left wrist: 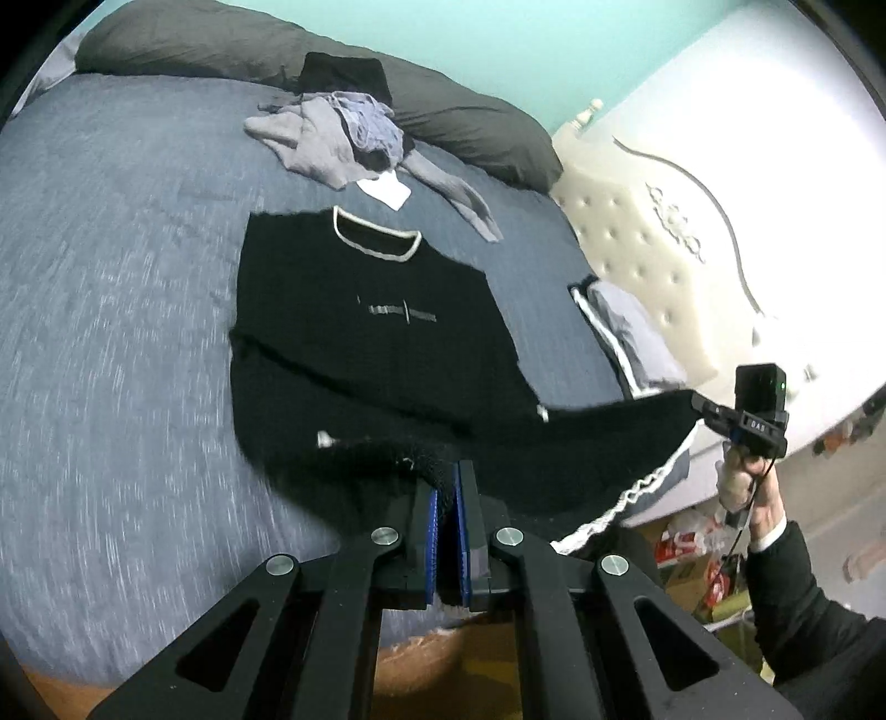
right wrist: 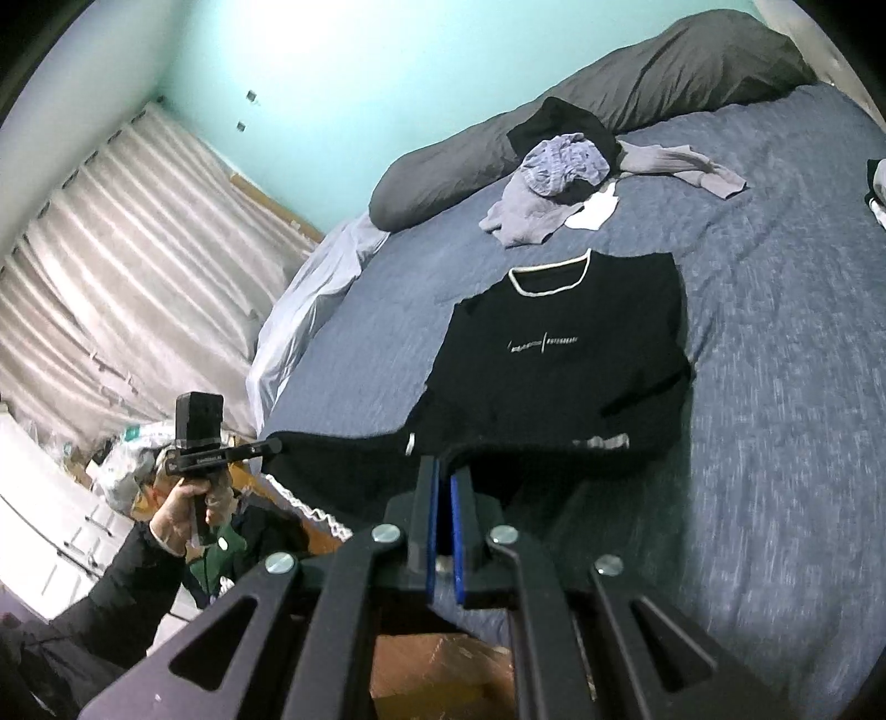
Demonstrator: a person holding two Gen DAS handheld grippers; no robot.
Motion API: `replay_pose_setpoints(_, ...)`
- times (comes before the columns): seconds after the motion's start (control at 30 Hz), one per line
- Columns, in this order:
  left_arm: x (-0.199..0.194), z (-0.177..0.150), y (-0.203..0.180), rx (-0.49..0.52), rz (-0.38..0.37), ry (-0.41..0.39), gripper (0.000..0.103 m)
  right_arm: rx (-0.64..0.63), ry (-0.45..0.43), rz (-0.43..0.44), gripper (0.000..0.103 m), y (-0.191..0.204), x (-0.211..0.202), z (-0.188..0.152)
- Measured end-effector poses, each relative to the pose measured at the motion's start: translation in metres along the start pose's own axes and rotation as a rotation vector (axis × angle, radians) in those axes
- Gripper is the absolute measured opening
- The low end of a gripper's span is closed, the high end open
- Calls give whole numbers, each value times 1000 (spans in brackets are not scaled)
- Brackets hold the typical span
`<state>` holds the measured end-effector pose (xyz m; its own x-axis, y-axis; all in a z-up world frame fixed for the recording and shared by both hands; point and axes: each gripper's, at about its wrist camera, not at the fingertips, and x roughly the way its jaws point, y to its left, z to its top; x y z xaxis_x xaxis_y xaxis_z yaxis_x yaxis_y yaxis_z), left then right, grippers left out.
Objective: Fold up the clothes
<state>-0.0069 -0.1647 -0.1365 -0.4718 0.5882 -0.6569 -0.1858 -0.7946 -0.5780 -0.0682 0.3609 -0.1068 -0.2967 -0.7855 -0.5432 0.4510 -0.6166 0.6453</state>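
Note:
A black sweater (left wrist: 376, 288) with a white-trimmed collar lies face up on the blue-grey bed (left wrist: 111, 277), its collar towards the pillows. Its bottom hem is lifted off the bed and stretched between both grippers. My left gripper (left wrist: 449, 476) is shut on one end of the hem. To the right, a hand holds my right gripper (left wrist: 700, 407), which pinches the other end. In the right wrist view the sweater (right wrist: 565, 354) lies ahead, my right gripper (right wrist: 443, 476) is shut on the hem, and my left gripper (right wrist: 271, 446) holds the far corner at the left.
A heap of grey and dark clothes (left wrist: 343, 133) and a white sheet (left wrist: 385, 191) lie beyond the collar, before dark grey pillows (left wrist: 194, 39). Folded garments (left wrist: 626, 327) sit at the bed's right edge beside a cream tufted board (left wrist: 637, 232). Floor clutter (left wrist: 692, 554) lies below.

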Motion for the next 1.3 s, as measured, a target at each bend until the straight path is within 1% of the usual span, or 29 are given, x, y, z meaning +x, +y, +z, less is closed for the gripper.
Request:
replay_pose_setpoints(0.3, 36, 90, 41, -69, 5, -43, 6, 92, -40, -8, 3, -57, 40, 75)
replay_pose_setpoints(0.53, 89, 153, 80, -120, 18, -39, 6, 176, -29, -56, 3, -121, 88, 132)
replay_pose_setpoints(0.67, 117, 182, 104, -149, 25, -37, 6, 192, -23, -75, 3, -144, 112, 157)
replay_pose_setpoints(0.87, 144, 215, 134, -173, 42, -38, 6, 211, -22, -96, 3, -173, 143, 192)
replay_pose_setpoints(1.03, 169, 233, 156, -199, 48, -34, 6, 252, -22, -120, 3, -199, 167, 215)
replay_pose_setpoints(1.17, 189, 241, 171, -228, 53, -27, 6, 269, -11, -151, 3, -216, 186, 226)
replay_pose_setpoints(1.3, 210, 243, 189, -278, 41, -20, 7, 297, 11, -188, 3, -236, 206, 226)
